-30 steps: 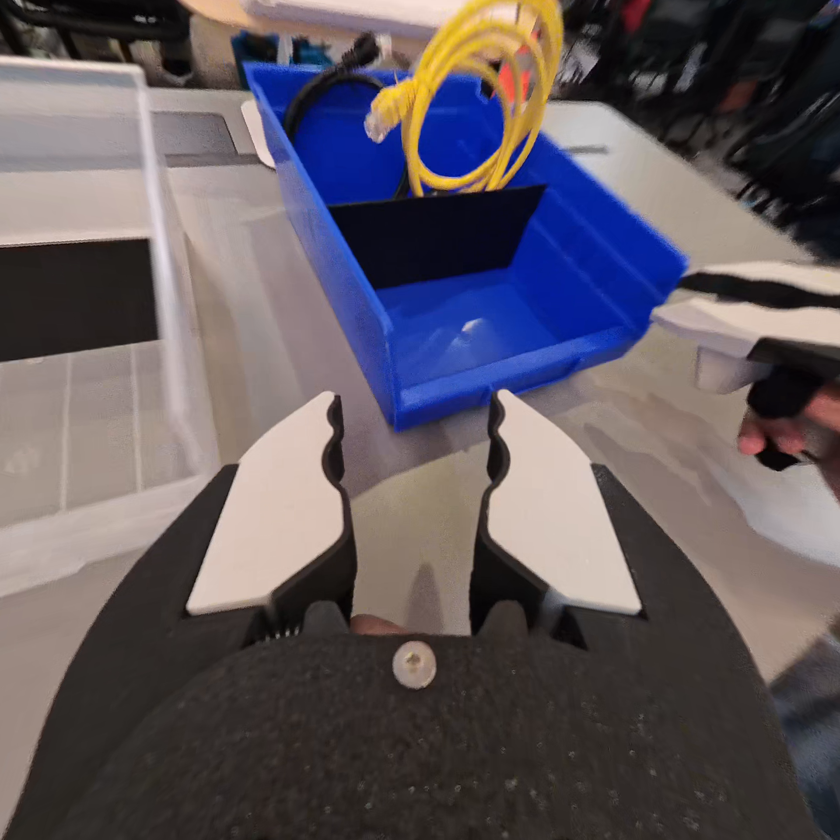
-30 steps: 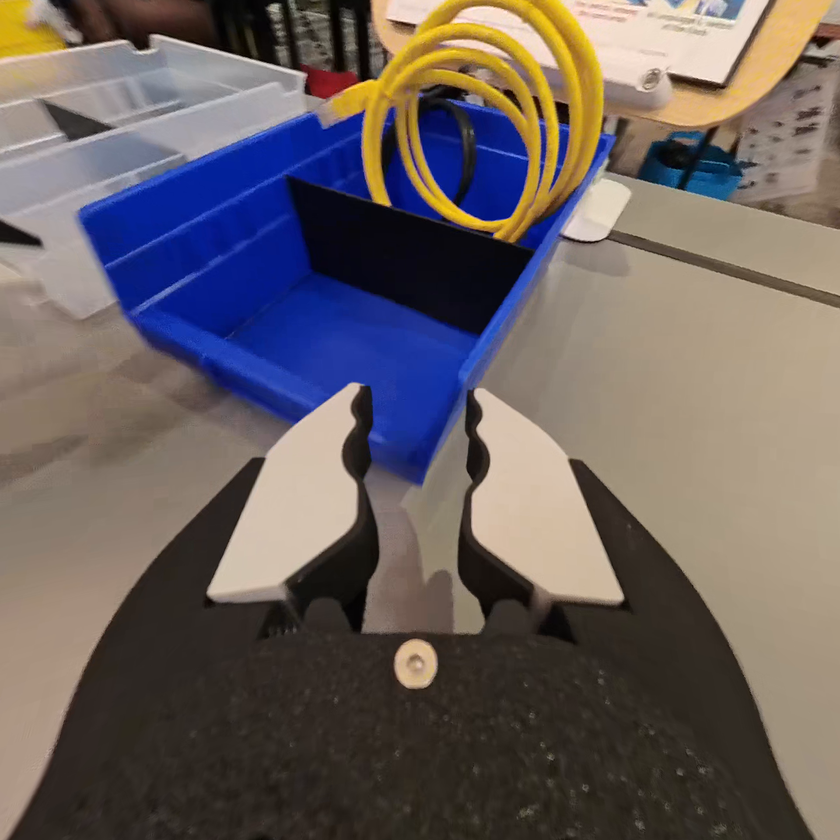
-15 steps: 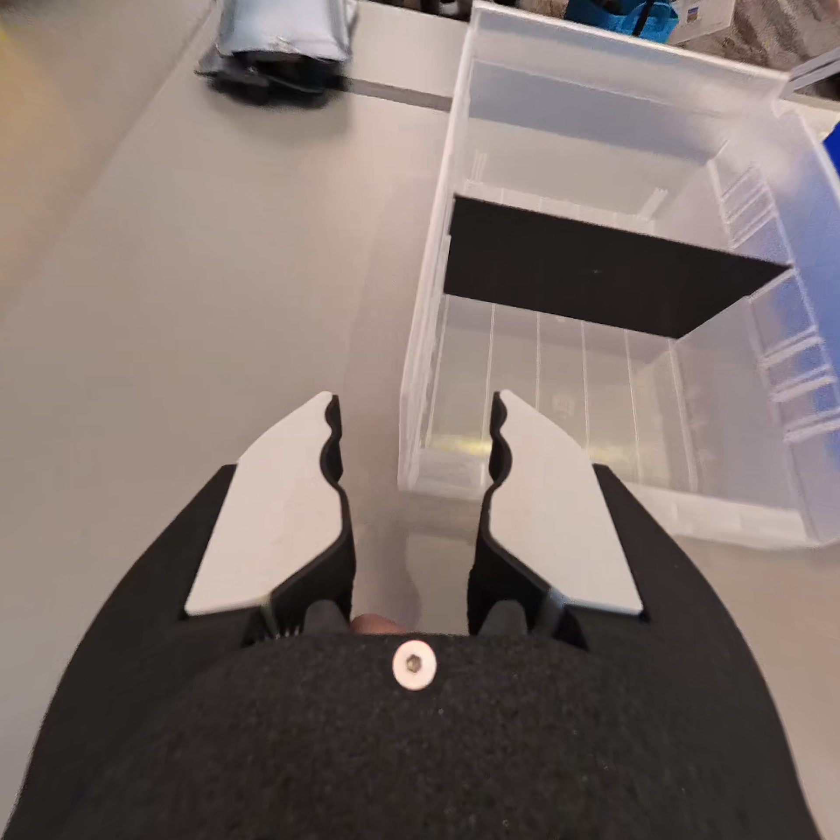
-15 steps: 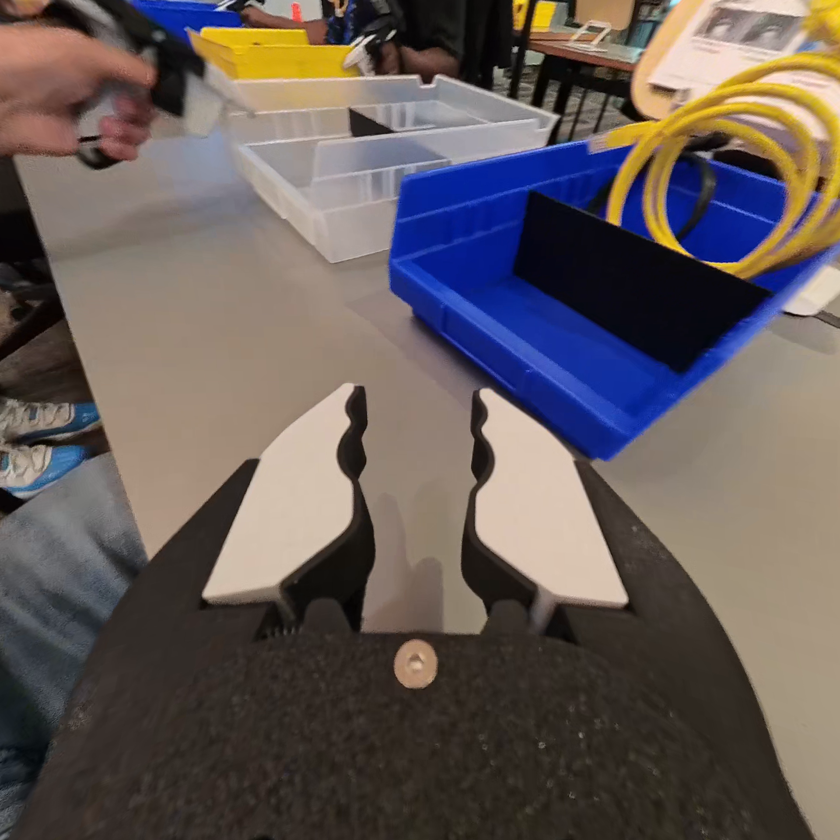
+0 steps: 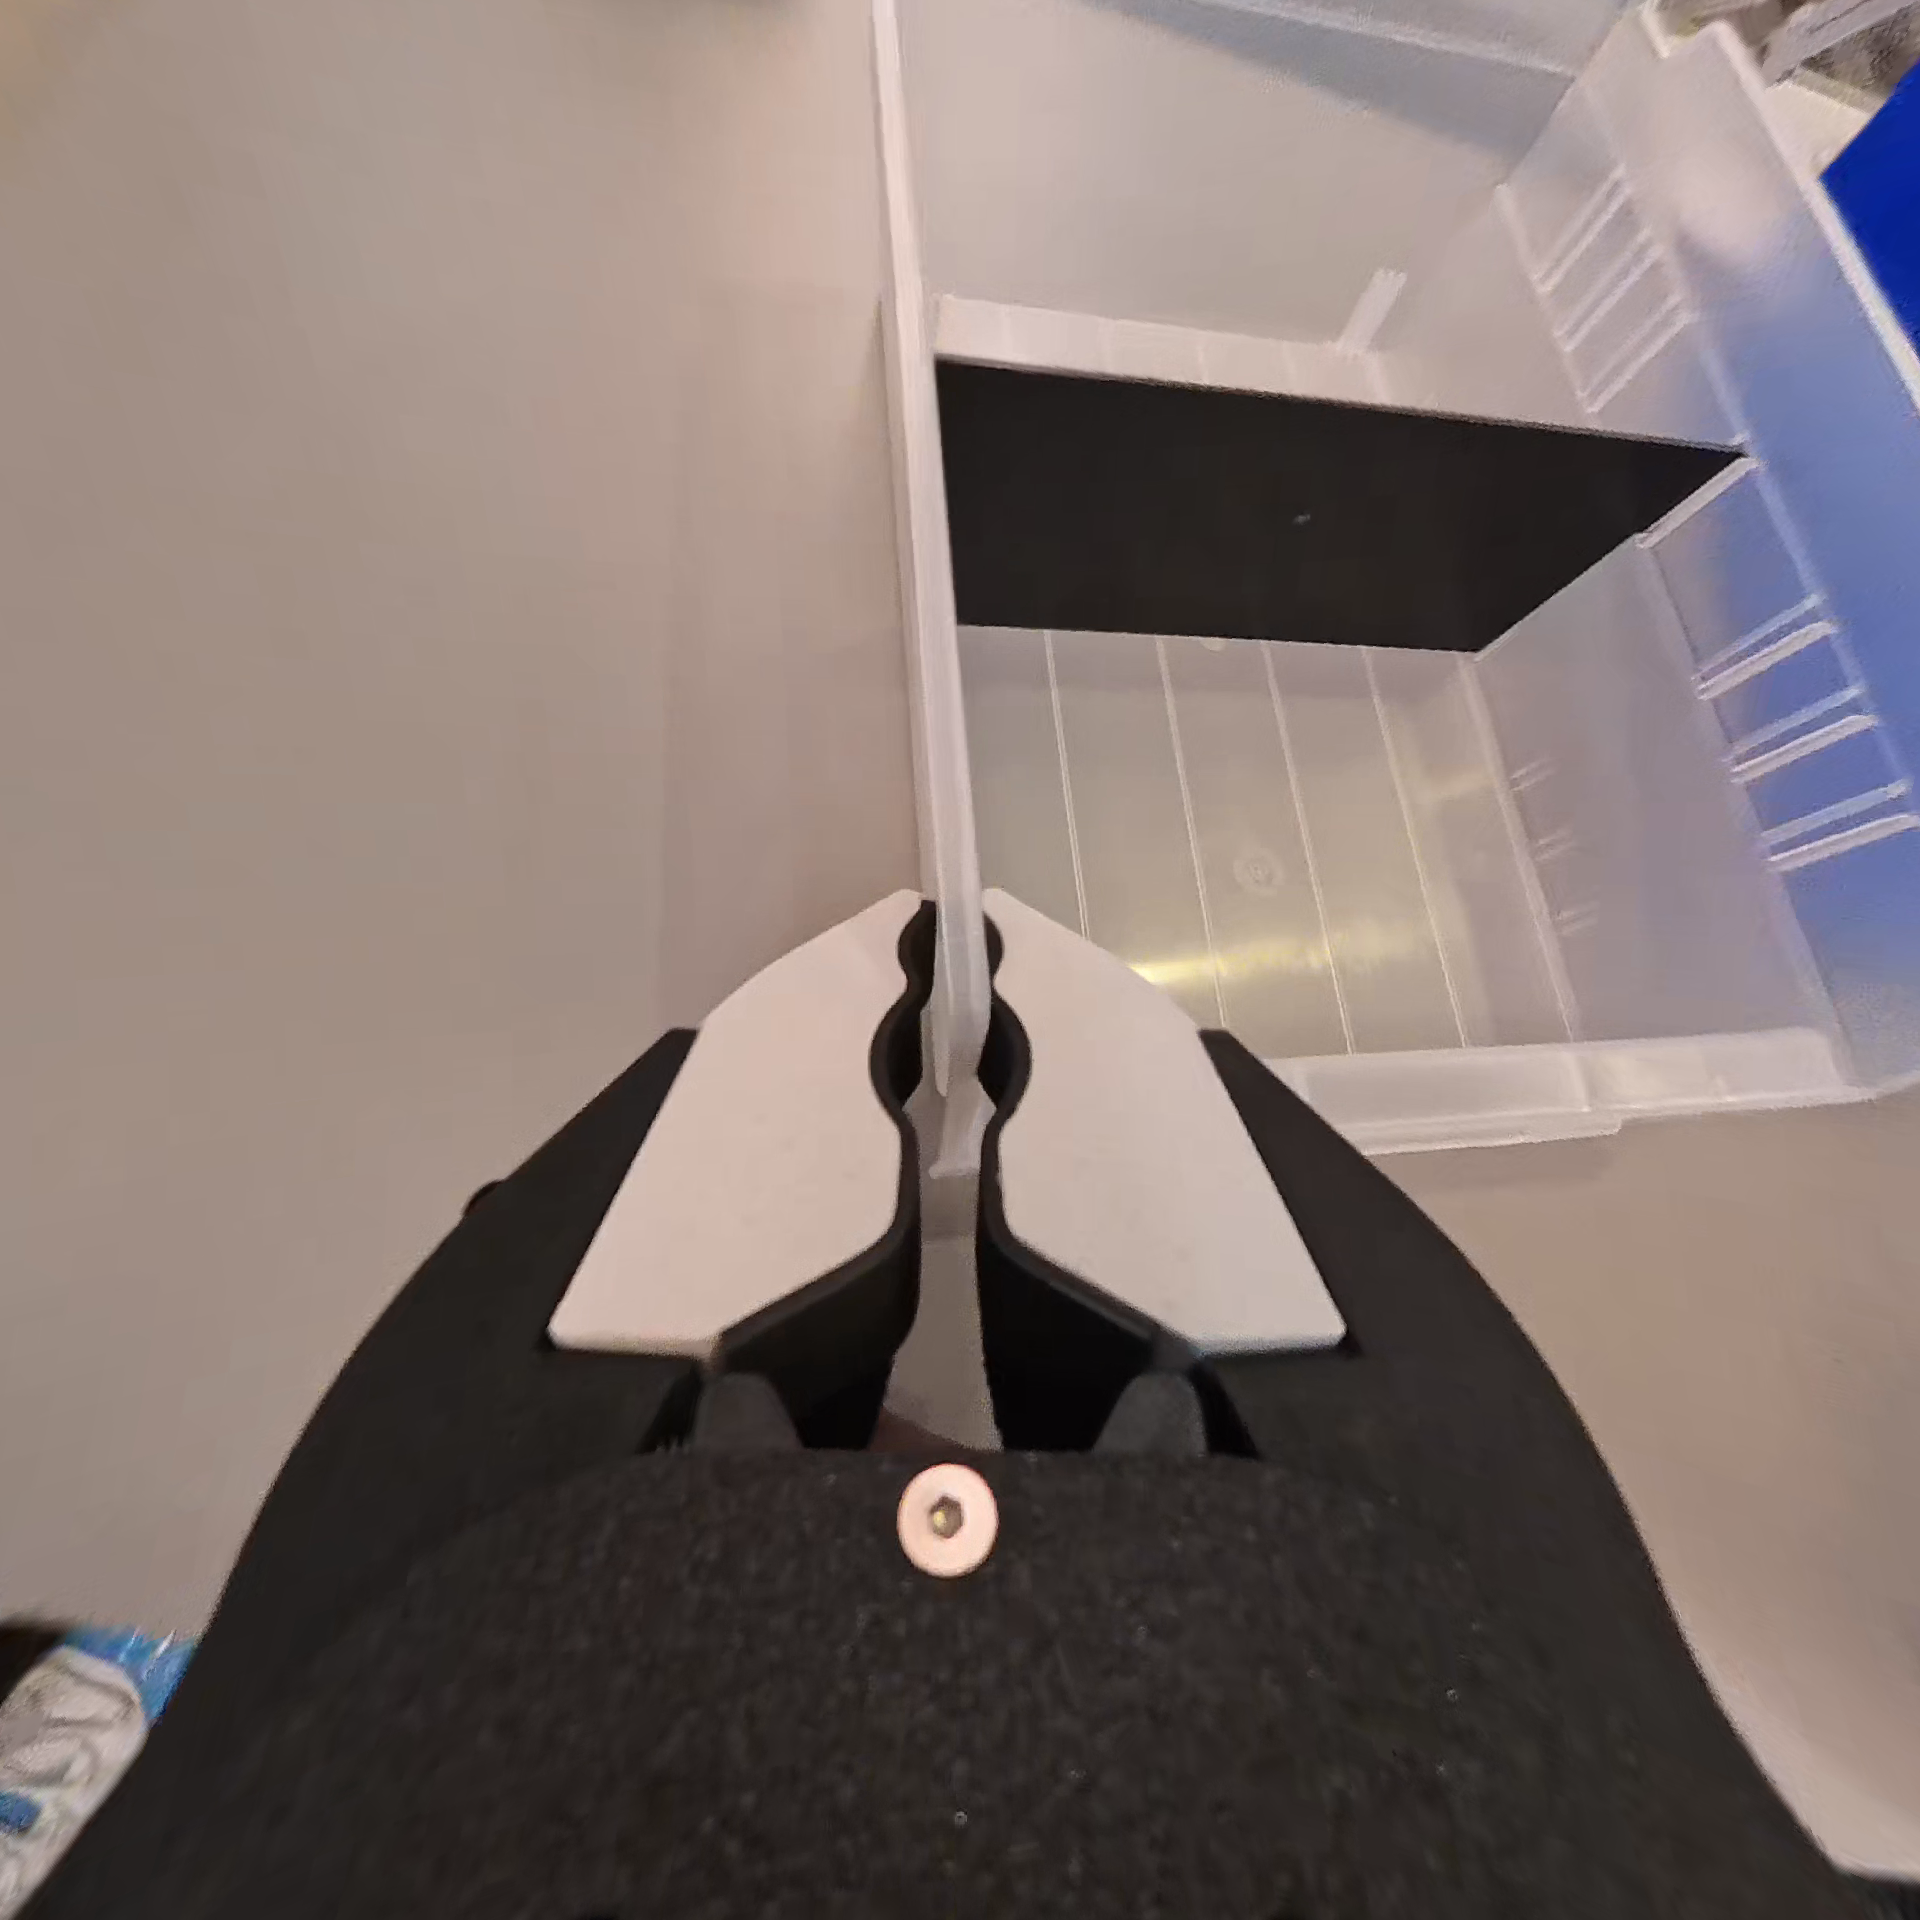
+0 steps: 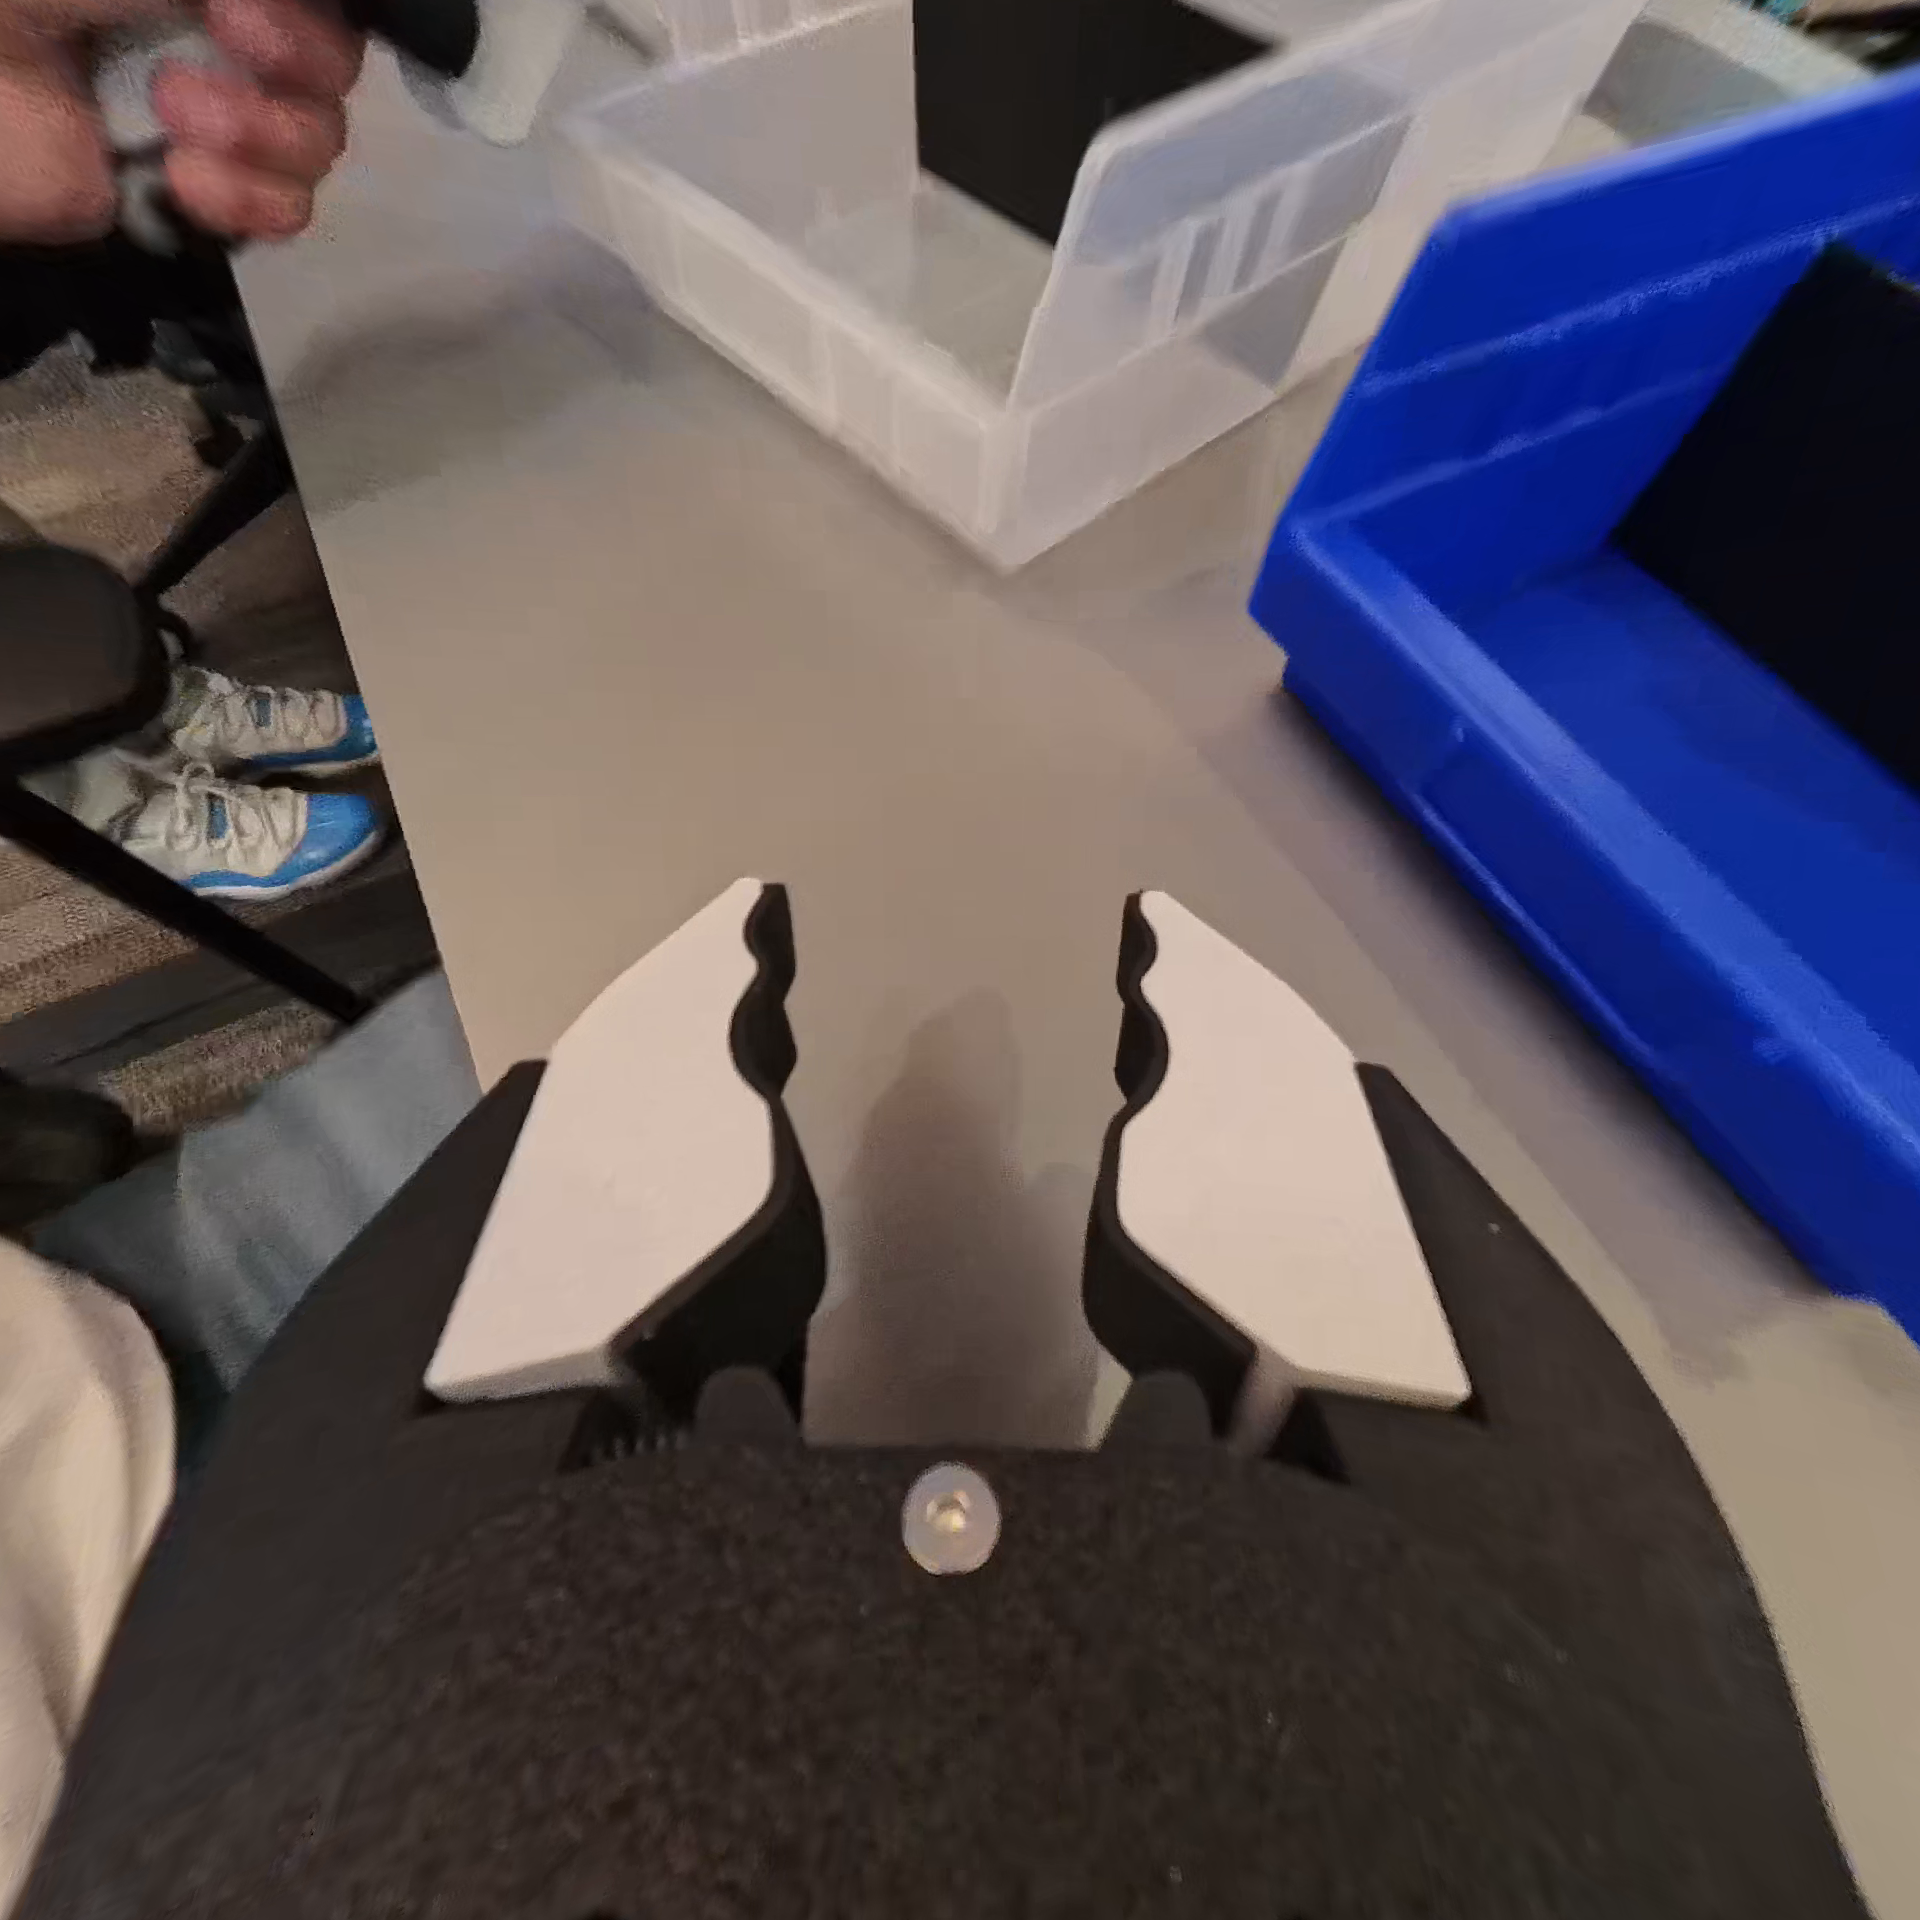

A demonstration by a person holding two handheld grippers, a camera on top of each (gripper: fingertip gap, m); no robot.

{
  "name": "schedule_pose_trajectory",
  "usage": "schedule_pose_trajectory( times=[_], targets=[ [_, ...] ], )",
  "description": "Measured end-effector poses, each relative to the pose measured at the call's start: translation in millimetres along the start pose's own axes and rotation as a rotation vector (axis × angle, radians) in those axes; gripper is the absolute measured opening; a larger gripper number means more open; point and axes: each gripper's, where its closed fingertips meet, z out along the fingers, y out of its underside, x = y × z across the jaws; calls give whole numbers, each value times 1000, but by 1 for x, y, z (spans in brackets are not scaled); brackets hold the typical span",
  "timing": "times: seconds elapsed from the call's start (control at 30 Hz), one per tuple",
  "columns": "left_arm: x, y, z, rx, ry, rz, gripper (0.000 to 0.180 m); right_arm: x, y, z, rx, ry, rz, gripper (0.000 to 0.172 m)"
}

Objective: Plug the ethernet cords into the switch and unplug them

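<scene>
My left gripper [image 5: 951, 914] is shut on the thin left side wall [image 5: 925, 623] of a clear plastic bin, near its front corner, with both pads pressed against the wall. A black divider [image 5: 1299, 509] crosses the bin, and its front compartment holds nothing. My right gripper [image 6: 956, 904] is open and empty above the grey table [image 6: 727, 675]. The clear bin [image 6: 935, 416] lies ahead of it and a blue bin [image 6: 1558, 727] is to its right. A hand [image 6: 208, 135] holding the left gripper shows at the top left of the right wrist view. No cord or switch shows in either view.
The blue bin's edge [image 5: 1881, 239] shows behind the clear bin's right wall. The table's left edge [image 6: 343, 623] drops to a carpeted floor with a pair of shoes [image 6: 239, 821] and a black chair leg [image 6: 187, 914]. A shoe [image 5: 62, 1725] shows at the lower left. The grippers' ends are close to 30 cm from one another.
My left gripper swung from the blue bin to the clear bin and shut on its side wall. My right gripper turned left, away from the blue bin, and opened wider. The yellow cord left both views.
</scene>
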Motion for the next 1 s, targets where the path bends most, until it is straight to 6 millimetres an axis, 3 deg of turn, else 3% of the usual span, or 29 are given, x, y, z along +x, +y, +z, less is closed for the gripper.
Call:
schedule_pose_trajectory(
  times=[0.13,0.23,0.3,0.37,0.53,0.67,0.77,0.9,1.0],
  targets=[
    [9,29,-33,13,1,-22,5,-8,-44,27,57,-11,57,76],
    [17,48,-54,33,13,-39,5,-21,-65,49,62,-69,222,79],
    [21,60,-69,44,-1,-12,5,-29,-69,56,46,-71,298,49],
    [22,69,-84,74,-39,24,5,-25,-69,54,25,22,223,30],
    [39,55,-129,254,-139,124,4,-25,-84,30,51,152,182,16],
    [77,19,-160,387,-136,240,5,-6,-124,-21,196,280,118,11],
    [128,-18,-179,476,-73,330,7,23,-152,-77,286,409,91,8],
    [228,-67,-197,604,-12,493,8,84,-164,-171,387,633,102,5],
    [314,-87,-189,642,88,554,9,139,-151,-241,424,761,159,5]
  ],
)
